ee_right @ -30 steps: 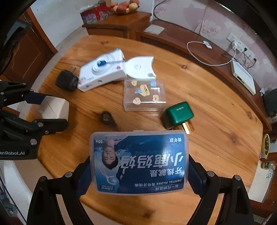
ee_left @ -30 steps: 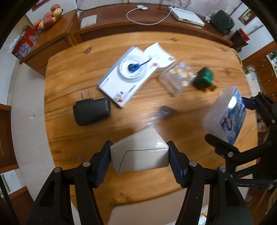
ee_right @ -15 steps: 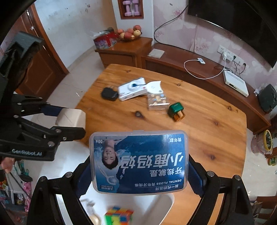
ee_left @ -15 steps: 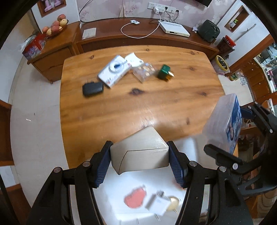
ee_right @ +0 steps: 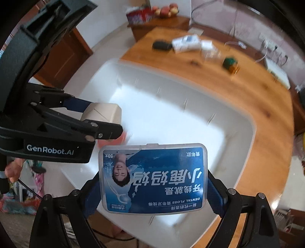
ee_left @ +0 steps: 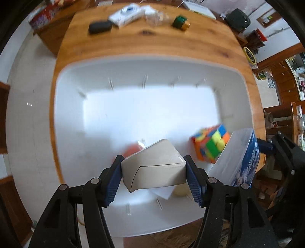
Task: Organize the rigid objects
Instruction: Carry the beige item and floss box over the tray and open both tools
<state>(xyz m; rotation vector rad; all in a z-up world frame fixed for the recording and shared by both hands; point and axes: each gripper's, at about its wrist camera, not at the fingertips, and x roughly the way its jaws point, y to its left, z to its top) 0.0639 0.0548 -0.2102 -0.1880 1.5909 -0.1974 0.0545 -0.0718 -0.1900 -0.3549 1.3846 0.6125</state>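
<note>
At the bottom of the left wrist view, the left gripper (ee_left: pixel 153 176) pinches a beige box (ee_left: pixel 153 169) between its blue pads, held above the near part of a big white bin (ee_left: pixel 80 70). In the lower middle of the right wrist view, the right gripper (ee_right: pixel 153 188) is clamped on a clear dental floss box (ee_right: pixel 152 178) with a blue label, also held over the bin.

Just past the beige box, low in the bin, a colourful puzzle cube (ee_left: pixel 209 145) lies at the lower right of the left view, with something red-orange (ee_left: pixel 131 150) and a pale round thing (ee_left: pixel 180 190) partly hidden under the box; I cannot tell what those are.

Farther off, at the top of the left view, a black adapter (ee_left: pixel 100 26), a white carton (ee_left: pixel 126 14) and a green plug (ee_left: pixel 180 22) lie on the wooden table (ee_left: pixel 152 45).

My worry is that the two grippers hang close together. If both let go at once, the floss box could knock against the cube or the other gripper. A high drop might also crack the clear plastic.
</note>
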